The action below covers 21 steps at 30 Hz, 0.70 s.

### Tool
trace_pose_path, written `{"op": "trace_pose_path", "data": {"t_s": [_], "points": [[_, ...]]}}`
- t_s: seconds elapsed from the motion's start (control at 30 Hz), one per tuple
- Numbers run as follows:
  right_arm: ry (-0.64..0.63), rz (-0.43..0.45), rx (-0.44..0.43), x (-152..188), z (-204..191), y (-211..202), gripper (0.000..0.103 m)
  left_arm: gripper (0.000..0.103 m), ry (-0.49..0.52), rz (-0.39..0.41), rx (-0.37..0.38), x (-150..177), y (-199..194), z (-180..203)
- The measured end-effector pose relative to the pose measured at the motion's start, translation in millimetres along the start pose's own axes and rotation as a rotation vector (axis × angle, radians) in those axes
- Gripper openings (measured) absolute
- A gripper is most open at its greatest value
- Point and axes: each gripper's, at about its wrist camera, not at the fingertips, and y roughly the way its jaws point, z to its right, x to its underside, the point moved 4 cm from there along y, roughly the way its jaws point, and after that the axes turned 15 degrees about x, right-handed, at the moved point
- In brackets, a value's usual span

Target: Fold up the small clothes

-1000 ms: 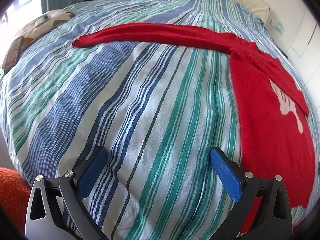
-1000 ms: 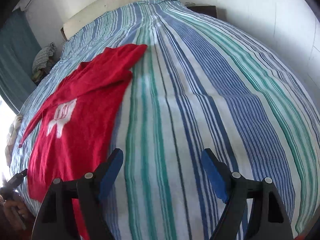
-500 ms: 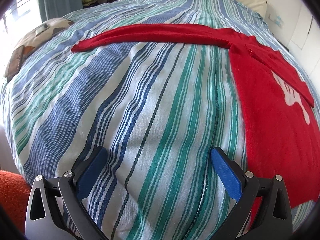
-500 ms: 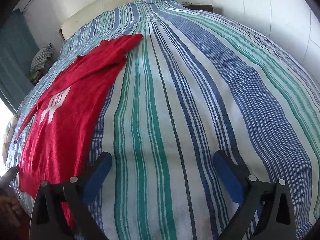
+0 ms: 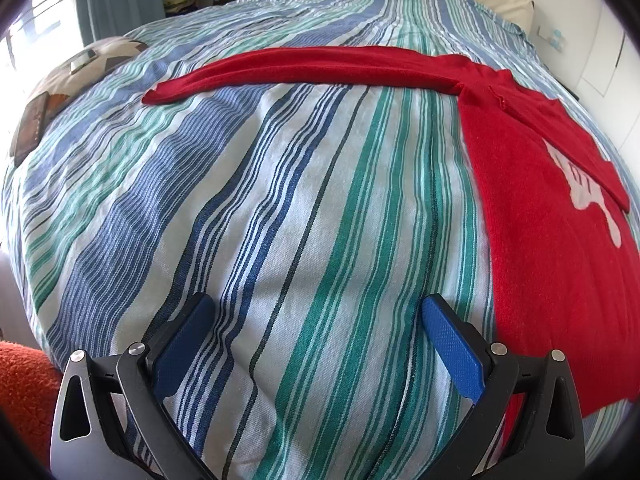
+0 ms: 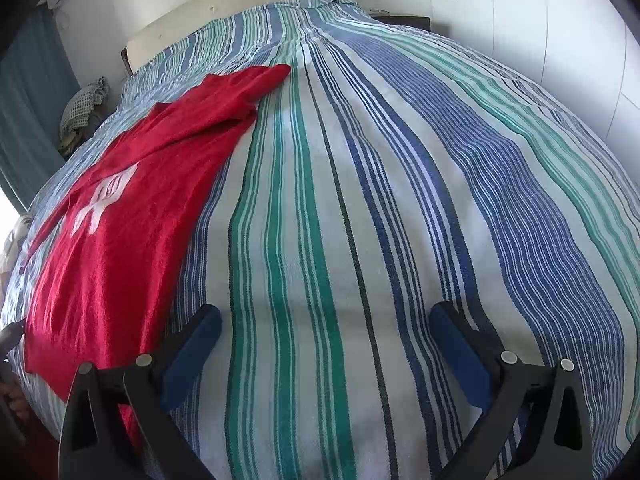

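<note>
A red long-sleeved top (image 5: pixel 552 208) with a white print lies flat on the striped bedspread (image 5: pixel 280 208). One sleeve (image 5: pixel 304 66) stretches far to the left across the bed. My left gripper (image 5: pixel 318 312) is open just left of the top's lower body, with only bedspread between its blue pads. In the right wrist view the same red top (image 6: pixel 120 216) lies at the left, its other sleeve (image 6: pixel 248 84) pointing up the bed. My right gripper (image 6: pixel 326 320) stands wide open over bare bedspread, to the right of the garment.
A cream headboard (image 6: pixel 240 4) and white wall close the far end. Teal curtains (image 6: pixel 28 112) and a heap of folded cloth (image 6: pixel 82 108) sit beyond the bed's left side. A patterned cushion (image 5: pixel 72 80) rests near the left edge. An orange rug (image 5: pixel 24 384) lies below.
The right gripper's jaws spread from partly open to wide open and it sank a little toward the bedspread. The left gripper stayed where it was, still open.
</note>
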Motion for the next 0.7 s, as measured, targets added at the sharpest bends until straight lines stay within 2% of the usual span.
{"op": "trace_pose_path", "data": {"t_s": [0.7], "points": [[-0.017, 0.008, 0.023, 0.0, -0.7, -0.1, 0.103, 0.103, 0.008, -0.013, 0.001, -0.1, 1.1, 0.9]]}}
